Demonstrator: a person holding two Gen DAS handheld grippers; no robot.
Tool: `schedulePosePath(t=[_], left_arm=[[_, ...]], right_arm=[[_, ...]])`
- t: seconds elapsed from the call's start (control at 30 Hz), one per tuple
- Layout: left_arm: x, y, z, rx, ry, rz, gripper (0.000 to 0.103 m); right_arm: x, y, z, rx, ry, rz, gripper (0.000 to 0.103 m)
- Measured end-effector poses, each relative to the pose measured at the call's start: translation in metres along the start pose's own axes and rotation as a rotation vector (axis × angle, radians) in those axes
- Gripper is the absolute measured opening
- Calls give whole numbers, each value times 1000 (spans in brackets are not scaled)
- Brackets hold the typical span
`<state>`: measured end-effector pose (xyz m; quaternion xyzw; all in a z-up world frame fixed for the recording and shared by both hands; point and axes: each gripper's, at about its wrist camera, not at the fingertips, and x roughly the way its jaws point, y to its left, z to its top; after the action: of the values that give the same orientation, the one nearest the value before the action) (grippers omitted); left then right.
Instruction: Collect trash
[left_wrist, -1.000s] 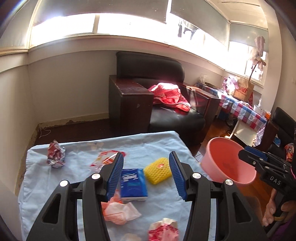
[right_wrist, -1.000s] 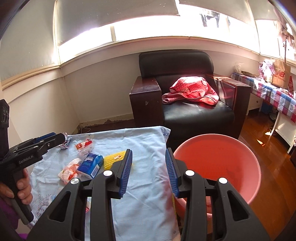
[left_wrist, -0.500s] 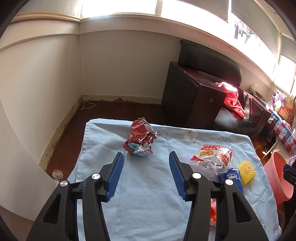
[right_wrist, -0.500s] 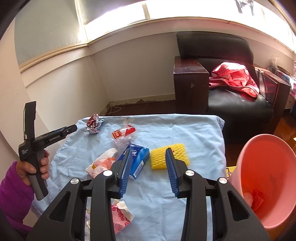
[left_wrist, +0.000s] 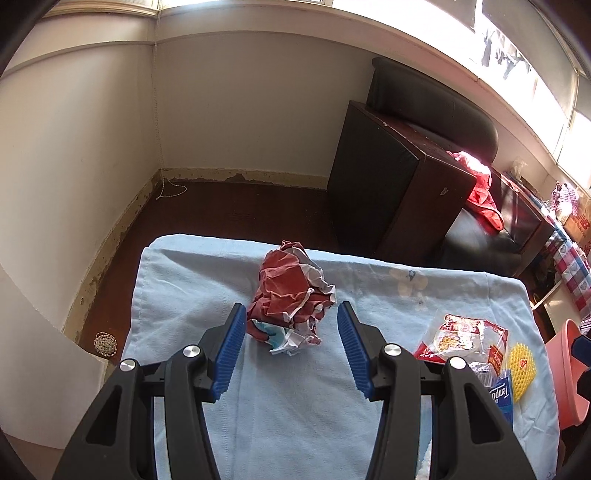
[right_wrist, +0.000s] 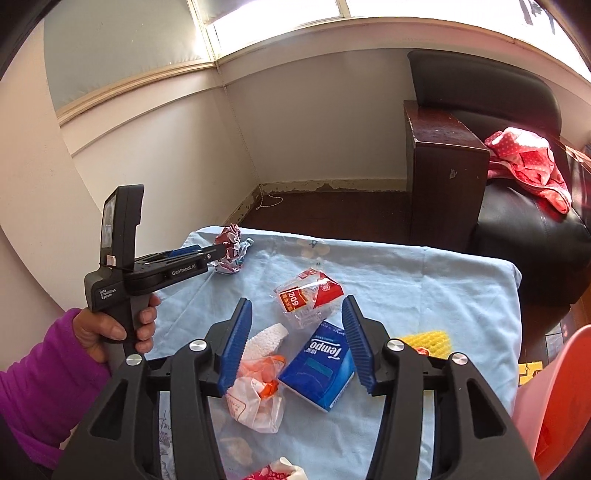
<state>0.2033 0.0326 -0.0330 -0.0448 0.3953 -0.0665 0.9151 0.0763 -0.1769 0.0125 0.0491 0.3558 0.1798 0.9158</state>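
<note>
both grippers swung from basin (right_wrist: 561, 398) to table | left gripper (left_wrist: 291, 334) jaws apart around crumpled wrapper (left_wrist: 291, 295) | right gripper (right_wrist: 297, 332) jaws just widened, empty

A crumpled red-and-white wrapper (left_wrist: 291, 295) lies near the blue cloth's far corner, well apart from a clear red-printed packet (right_wrist: 310, 297), a white-and-orange plastic bag (right_wrist: 258, 384) and a pink basin (right_wrist: 554, 398) holding scraps.
</note>
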Motion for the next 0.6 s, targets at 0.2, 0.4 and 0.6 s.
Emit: schedulePosePath(t=[0.2,0.4,0.6], left_arm=[[10,-3,-7,40,-12,19,24],[1,-2,-10,52,-46,3,9],[-11,-4,-16,58,-69,-25,0]], right_arm=[[36,-2,12,-6,63,7,54],[63,-8,18,-8,108,-13,57],[85,-13,15,23,171,6,57]])
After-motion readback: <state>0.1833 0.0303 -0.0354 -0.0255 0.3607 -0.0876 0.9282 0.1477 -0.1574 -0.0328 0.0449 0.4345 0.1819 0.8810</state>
